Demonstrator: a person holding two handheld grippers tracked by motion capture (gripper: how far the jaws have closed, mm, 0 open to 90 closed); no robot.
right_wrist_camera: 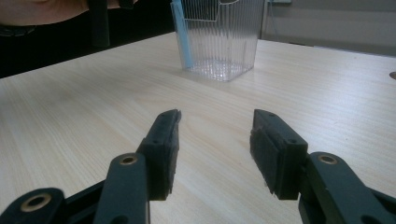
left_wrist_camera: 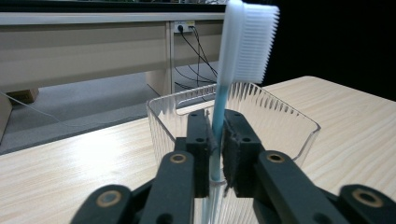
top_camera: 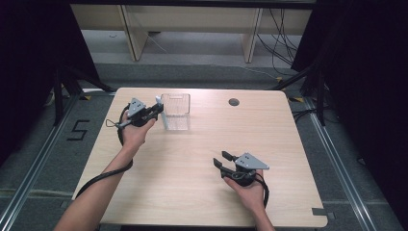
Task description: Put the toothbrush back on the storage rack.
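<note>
1. My left hand-held gripper (top_camera: 155, 110) sits in the upper left of the high view, its jaws clamped on the blue handle of a toothbrush (left_wrist_camera: 233, 79).
2. In the left gripper view the toothbrush stands nearly upright, white bristle head at the top centre of the frame, bristles facing right.
3. Just behind the jaws is a clear ribbed plastic container (left_wrist_camera: 285, 126); the brush handle runs down at its near wall, and I cannot tell whether it is inside or against the outside.
4. My right hand-held gripper (right_wrist_camera: 215, 140) is in the lower right of the high view, jaws apart, nothing between them, low over bare tabletop (top_camera: 192, 163).
5. From the right gripper view the container (right_wrist_camera: 219, 42) stands at upper centre, well apart from those jaws, with open wood between.
6. A round grommet hole (top_camera: 234, 102) lies right of the container, near the far edge.
</note>
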